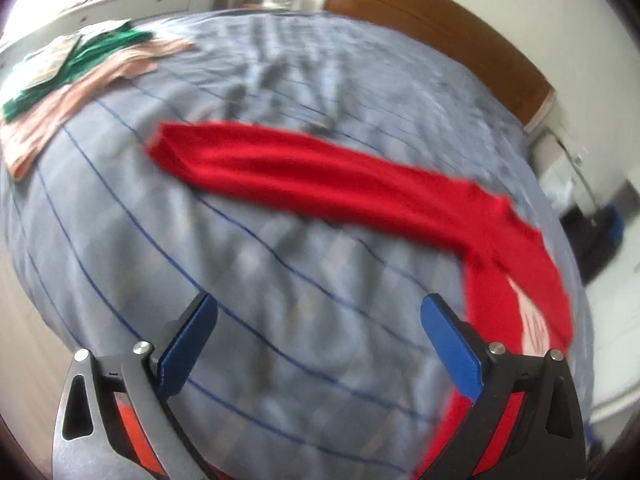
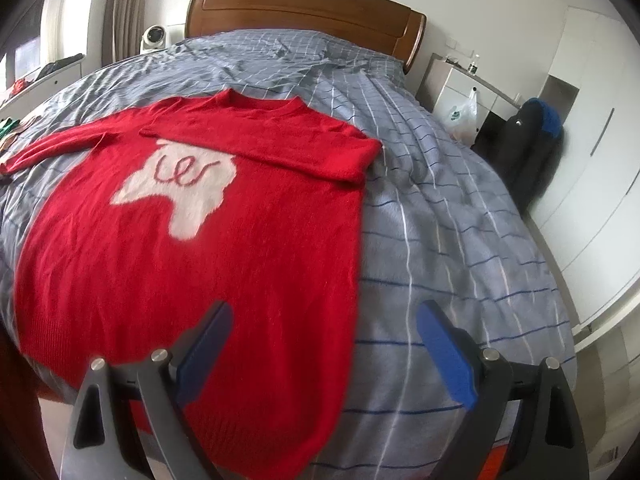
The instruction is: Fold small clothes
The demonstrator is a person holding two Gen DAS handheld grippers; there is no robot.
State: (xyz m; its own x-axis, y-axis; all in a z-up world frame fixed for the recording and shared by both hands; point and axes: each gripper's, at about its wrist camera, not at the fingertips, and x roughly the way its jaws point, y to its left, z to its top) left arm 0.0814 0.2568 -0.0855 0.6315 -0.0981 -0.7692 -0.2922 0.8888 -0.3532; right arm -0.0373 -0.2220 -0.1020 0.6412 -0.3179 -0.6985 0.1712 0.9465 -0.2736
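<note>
Only right view shows sweater's (image 2: 192, 256) white motif (image 2: 180, 188).

Left gripper (image 1: 319, 322) and right gripper (image 2: 325, 330), fingers wide apart, empty.

Red sweater (image 2: 208, 240): fuzzy knit, matt, ribbed along the hem, with a softer white woolly patch (image 2: 182, 188) on the chest. Duvet (image 2: 440, 240): thin woven cloth, grey-blue check, creased and dull. Headboard (image 2: 304, 12): polished brown wood, a slight sheen. Right gripper (image 2: 324, 348): blue matt pads, dark matt frame, shiny metal pins. Left gripper (image 1: 320, 340): the same, with brushed grey metal arms. Plastic bag (image 2: 464, 114) by the bed, thin and glossy.
</note>
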